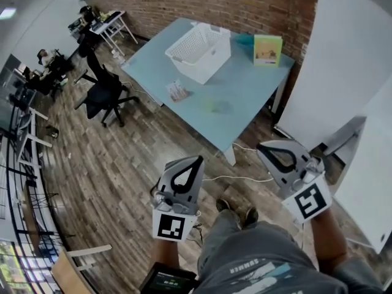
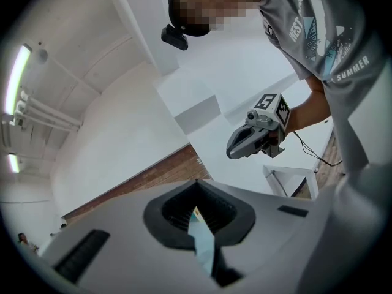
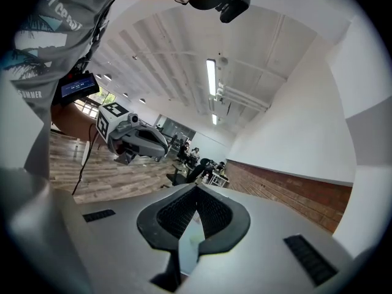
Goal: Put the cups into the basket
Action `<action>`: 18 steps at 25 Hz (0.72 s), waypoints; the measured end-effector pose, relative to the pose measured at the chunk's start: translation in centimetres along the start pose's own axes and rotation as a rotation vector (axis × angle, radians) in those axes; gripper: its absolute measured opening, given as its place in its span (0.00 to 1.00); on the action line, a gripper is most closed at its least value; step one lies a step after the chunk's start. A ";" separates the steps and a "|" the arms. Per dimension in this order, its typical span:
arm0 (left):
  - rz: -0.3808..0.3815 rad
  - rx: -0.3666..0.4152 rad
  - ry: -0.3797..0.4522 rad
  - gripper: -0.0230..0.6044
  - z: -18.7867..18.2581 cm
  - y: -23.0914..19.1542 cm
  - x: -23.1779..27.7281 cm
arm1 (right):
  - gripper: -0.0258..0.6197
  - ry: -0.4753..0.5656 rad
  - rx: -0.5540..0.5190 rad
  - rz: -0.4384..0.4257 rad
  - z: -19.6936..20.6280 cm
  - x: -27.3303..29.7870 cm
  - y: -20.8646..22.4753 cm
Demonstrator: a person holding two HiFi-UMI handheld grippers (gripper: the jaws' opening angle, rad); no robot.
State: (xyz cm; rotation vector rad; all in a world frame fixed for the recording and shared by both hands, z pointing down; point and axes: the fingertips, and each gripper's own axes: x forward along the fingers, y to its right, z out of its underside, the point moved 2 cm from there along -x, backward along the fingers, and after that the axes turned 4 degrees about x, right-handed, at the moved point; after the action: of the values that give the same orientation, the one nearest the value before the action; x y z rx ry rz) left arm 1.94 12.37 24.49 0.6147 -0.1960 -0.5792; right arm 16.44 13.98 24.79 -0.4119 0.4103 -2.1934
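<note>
A white slatted basket [image 1: 199, 51] stands on the pale blue table [image 1: 245, 97], toward its far side. In front of it lie a small patterned cup-like thing [image 1: 177, 90] and a faint greenish see-through cup [image 1: 214, 106]. Both grippers hang over the wooden floor, well short of the table's near corner. My left gripper [image 1: 196, 159] has its jaws together with nothing in them, and so does my right gripper [image 1: 263, 146]. In the left gripper view the right gripper [image 2: 257, 133] shows beside a person's torso; in the right gripper view the left gripper [image 3: 131, 138] shows.
A yellow-green box [image 1: 267, 49] stands at the table's far right. A black office chair [image 1: 104, 94] is left of the table. White partitions [image 1: 343, 72] close the right side. A white cable [image 1: 239, 177] lies on the floor by the table leg.
</note>
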 end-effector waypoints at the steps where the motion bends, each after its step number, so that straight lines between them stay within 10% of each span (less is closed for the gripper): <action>1: 0.002 -0.002 0.002 0.04 0.4 -0.4 0.4 | 0.05 -0.002 0.002 0.002 0.3 0.6 0.3; 18: 0.094 -0.006 0.094 0.04 7.4 -9.7 4.5 | 0.05 -0.079 -0.012 0.097 0.2 11.3 4.0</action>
State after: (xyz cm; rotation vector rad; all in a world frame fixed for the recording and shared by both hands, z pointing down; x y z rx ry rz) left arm -1.25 -0.20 24.75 0.6219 -0.1338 -0.4588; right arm 12.59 2.61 24.99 -0.4737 0.3922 -2.0749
